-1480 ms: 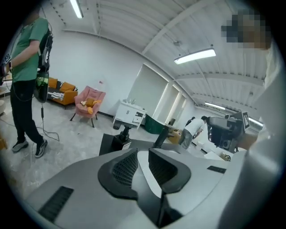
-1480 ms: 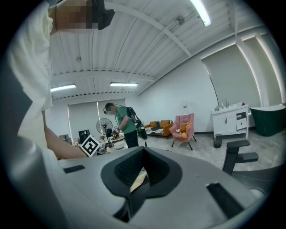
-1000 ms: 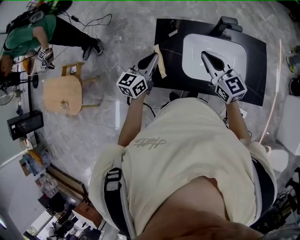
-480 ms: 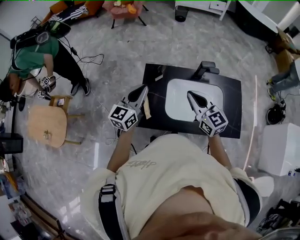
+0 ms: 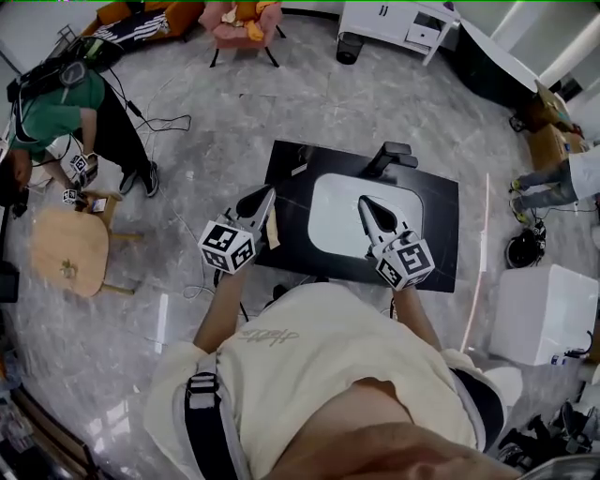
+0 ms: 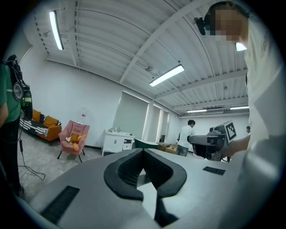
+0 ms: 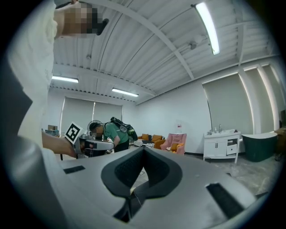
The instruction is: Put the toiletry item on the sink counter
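In the head view a black sink counter (image 5: 433, 234) with a white basin (image 5: 330, 214) and a dark faucet (image 5: 386, 156) stands in front of me. A pale tan flat item (image 5: 273, 230) lies at the counter's left edge. My left gripper (image 5: 267, 195) hovers shut over that left edge, just beside the tan item. Over the basin, my right gripper (image 5: 364, 202) is shut too. Both gripper views look out level across the room, and the left gripper (image 6: 143, 151) and right gripper (image 7: 143, 150) have tips meeting on nothing.
A person in green (image 5: 56, 112) bends over a round wooden stool (image 5: 66, 251) at the left. A white box (image 5: 534, 314) stands on the floor at the right. Far back are a white cabinet (image 5: 394, 26) and a pink armchair (image 5: 246, 17). Cables lie on the floor.
The head view has pulled back, so the counter looks smaller and sits lower left. Both grippers have kept their places over the counter and stay shut.
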Demonstrator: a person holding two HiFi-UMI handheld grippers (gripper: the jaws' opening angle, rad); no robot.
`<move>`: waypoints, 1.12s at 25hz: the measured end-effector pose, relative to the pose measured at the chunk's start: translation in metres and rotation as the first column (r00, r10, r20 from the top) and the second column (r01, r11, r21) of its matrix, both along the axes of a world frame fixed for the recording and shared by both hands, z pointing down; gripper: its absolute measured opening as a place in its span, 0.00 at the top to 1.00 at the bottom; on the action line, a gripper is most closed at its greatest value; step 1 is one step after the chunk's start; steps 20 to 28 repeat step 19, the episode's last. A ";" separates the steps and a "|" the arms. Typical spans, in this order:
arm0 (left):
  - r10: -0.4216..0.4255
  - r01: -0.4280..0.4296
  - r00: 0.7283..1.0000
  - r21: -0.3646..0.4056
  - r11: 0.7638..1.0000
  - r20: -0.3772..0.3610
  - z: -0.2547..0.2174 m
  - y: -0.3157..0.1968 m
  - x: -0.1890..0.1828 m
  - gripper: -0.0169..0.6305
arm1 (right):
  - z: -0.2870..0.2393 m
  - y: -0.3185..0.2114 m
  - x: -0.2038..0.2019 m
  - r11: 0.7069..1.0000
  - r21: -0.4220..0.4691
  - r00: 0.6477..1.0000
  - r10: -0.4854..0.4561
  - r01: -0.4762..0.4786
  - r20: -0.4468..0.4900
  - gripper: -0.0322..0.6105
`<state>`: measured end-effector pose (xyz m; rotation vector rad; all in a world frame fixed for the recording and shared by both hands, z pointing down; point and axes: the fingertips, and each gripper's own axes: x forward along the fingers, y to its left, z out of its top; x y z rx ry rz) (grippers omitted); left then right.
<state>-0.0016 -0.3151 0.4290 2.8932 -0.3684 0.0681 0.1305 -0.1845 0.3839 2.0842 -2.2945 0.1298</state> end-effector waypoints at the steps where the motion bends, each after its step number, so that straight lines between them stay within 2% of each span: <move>1: 0.006 -0.006 1.000 0.003 1.000 -0.004 -0.002 0.002 0.002 0.97 | 0.001 0.000 0.000 1.000 -0.002 1.000 -0.004 0.004 -0.002 0.96; 6: 0.026 -0.026 1.000 0.009 1.000 -0.008 -0.008 0.009 0.003 0.97 | 0.005 0.000 -0.005 1.000 -0.008 1.000 -0.025 0.025 0.007 0.96; 10: 0.004 -0.004 1.000 0.005 1.000 0.016 -0.006 0.006 -0.009 0.97 | 0.009 -0.001 -0.012 0.999 -0.009 0.999 -0.046 0.046 0.017 0.96; 19: -0.007 0.007 0.998 0.008 1.000 0.058 -0.001 0.010 -0.021 0.97 | 0.022 0.005 -0.006 0.999 -0.024 0.999 -0.020 0.021 0.046 0.96; 28: -0.007 0.007 0.998 0.008 1.000 0.058 -0.001 0.010 -0.021 0.97 | 0.022 0.005 -0.006 0.999 -0.024 0.999 -0.020 0.021 0.046 0.96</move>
